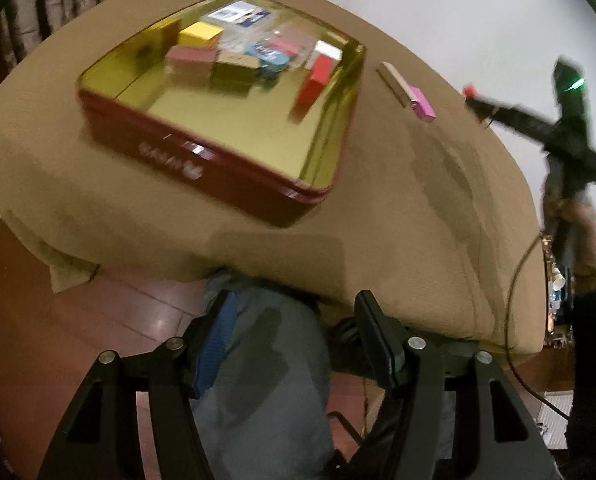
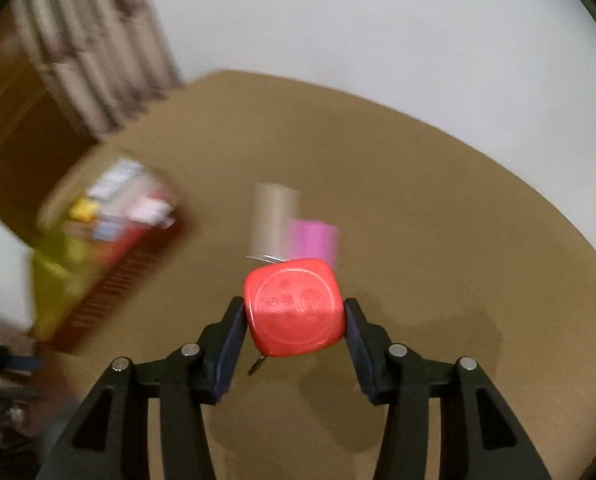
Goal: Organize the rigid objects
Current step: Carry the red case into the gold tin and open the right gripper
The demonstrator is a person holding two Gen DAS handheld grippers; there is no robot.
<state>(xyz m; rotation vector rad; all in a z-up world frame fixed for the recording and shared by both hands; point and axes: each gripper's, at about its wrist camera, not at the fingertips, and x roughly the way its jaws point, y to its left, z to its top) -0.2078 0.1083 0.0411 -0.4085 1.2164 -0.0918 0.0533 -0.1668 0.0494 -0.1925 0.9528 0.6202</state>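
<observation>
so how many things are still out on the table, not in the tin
2 lie on the table: a beige block and a pink block, touching, right of the tin. A red tape measure is held in the right gripper's jaws.

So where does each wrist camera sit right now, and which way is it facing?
Left wrist: rides the left gripper, looking down across the table edge at the red tin; open, empty fingers, the person's lap.
Right wrist: rides the right gripper, looking down over the tablecloth; fingers clamp a red tape measure.
Shared: tin, pink box, beige box.
</observation>
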